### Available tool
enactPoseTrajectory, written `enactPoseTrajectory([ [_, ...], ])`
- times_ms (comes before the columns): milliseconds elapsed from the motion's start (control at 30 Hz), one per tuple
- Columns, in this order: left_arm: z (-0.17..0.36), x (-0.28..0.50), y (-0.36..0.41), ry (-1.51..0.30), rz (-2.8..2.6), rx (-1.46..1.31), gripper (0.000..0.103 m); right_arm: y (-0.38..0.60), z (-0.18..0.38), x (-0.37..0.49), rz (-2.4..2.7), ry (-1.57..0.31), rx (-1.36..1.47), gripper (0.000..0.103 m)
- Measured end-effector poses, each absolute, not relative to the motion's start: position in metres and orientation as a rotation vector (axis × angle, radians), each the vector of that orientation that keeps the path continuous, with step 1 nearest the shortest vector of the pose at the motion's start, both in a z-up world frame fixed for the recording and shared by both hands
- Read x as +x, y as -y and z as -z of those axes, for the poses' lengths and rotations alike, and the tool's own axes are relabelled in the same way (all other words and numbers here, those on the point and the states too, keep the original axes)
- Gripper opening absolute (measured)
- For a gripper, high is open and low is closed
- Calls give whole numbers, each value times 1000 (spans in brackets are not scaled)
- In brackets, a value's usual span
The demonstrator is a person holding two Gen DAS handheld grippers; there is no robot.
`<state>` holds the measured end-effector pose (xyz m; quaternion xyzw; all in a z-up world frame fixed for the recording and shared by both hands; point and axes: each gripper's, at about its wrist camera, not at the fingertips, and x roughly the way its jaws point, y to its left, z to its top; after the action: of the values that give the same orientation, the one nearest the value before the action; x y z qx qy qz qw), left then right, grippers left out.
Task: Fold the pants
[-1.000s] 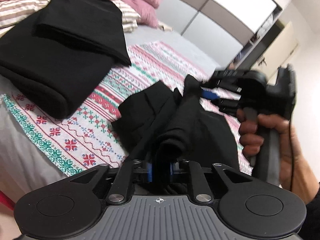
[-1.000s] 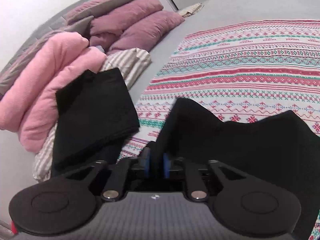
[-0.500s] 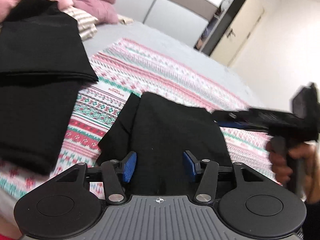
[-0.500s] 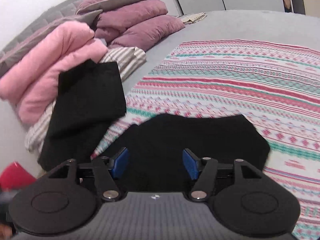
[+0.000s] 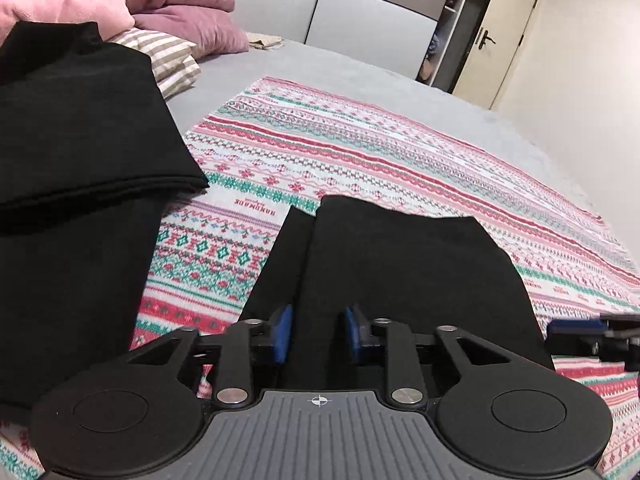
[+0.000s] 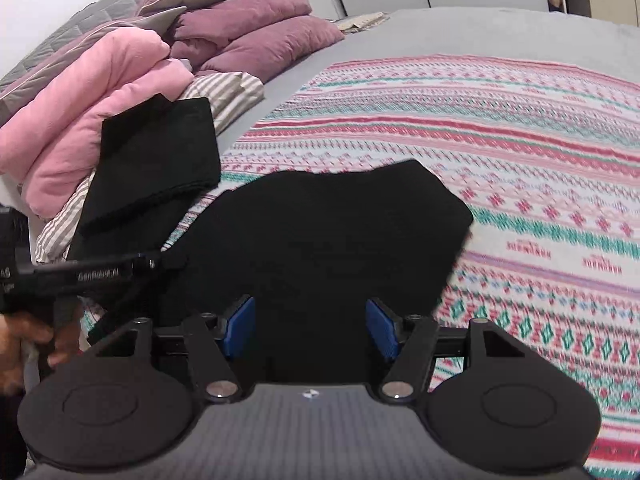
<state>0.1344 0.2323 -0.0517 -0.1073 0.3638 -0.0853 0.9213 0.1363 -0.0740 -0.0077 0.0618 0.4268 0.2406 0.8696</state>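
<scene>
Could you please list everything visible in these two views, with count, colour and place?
Folded pants: one, black, lying on the patterned blanket before both claws.
Stacked garments: a pile, black, left side.
Patterned blanket: one, red, green and white, over the grey bed.
Pillows: several, mauve, at the headboard.
Pink blanket: one, folded, by the pillows.
Striped pillow: one, beige and white.
Door: one, cream, far right.
Left claw: open, empty.
Right claw: open, empty.
</scene>
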Motion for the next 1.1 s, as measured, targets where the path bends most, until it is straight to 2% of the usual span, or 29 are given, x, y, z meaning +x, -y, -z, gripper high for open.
enactPoseTrajectory([
  [67,49,135,-230,-732,186,-203,3,76,12,135,-496,-900,136,64],
  [100,47,134,-228,-719,186,-196,2,78,14,134,-494,-904,139,64],
  [300,16,120,-229,-627,207,-170,2,82,18,133,-486,-916,142,64],
  [433,22,129,-247,-660,145,-158,3,84,20,133,-485,-921,142,65],
  [467,30,135,-248,-698,136,-115,6,84,21,133,-483,-925,143,65],
  [500,36,141,-248,-733,134,-79,13,83,23,134,-482,-929,144,65],
  [567,42,143,-251,-744,145,-67,14,83,27,135,-479,-942,148,65],
  [633,39,142,-256,-725,173,-93,27,83,29,135,-479,-948,154,65],
  [700,36,146,-265,-709,225,-158,61,85,32,136,-484,-958,172,65],
  [733,36,149,-270,-708,251,-193,65,86,34,138,-484,-963,181,65],
  [1033,70,196,-291,-821,377,-457,58,96,51,155,-467,-946,322,65],
  [1100,80,203,-295,-828,397,-516,52,96,53,158,-466,-934,340,64],
])
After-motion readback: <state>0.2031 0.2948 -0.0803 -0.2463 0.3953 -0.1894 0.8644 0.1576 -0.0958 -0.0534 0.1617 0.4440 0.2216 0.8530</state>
